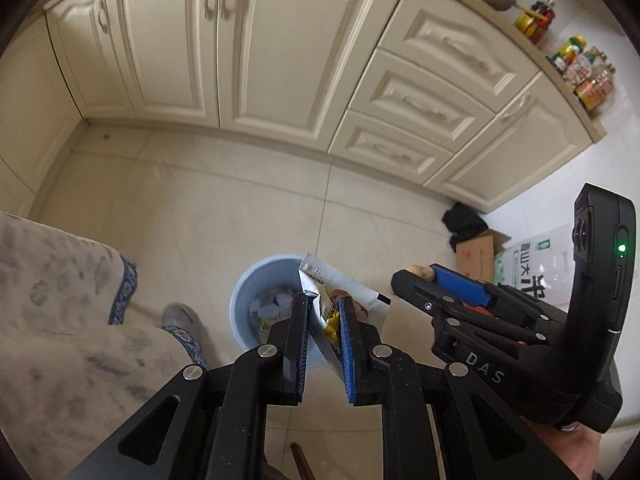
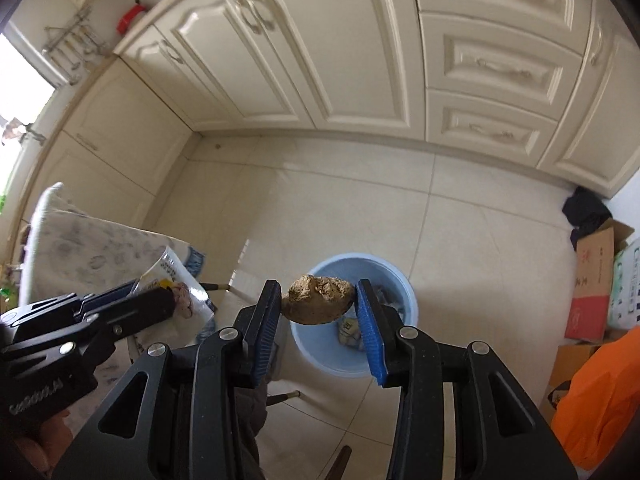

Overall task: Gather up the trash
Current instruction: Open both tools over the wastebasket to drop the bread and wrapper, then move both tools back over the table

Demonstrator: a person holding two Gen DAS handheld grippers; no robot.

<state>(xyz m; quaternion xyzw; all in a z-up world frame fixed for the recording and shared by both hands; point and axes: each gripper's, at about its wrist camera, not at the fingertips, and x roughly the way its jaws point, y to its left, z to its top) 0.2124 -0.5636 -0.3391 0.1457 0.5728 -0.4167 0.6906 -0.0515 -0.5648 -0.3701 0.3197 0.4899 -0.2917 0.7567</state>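
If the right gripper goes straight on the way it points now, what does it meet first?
Most likely the blue bin on the floor: the right gripper, shut on a brown lump, points down into it. Depth is unclear.

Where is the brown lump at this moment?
In the right wrist view the brown lump sits at centre, clamped between the right gripper's blue pads, above the light blue trash bin on the tiled floor.

- My left wrist camera looks steeply down along its fingers at the blue bin (image 1: 256, 312), close above it.
- My right wrist camera faces likewise, right of it.
- Both share bin, floor (image 2: 360, 208), cabinets (image 1: 240, 48).
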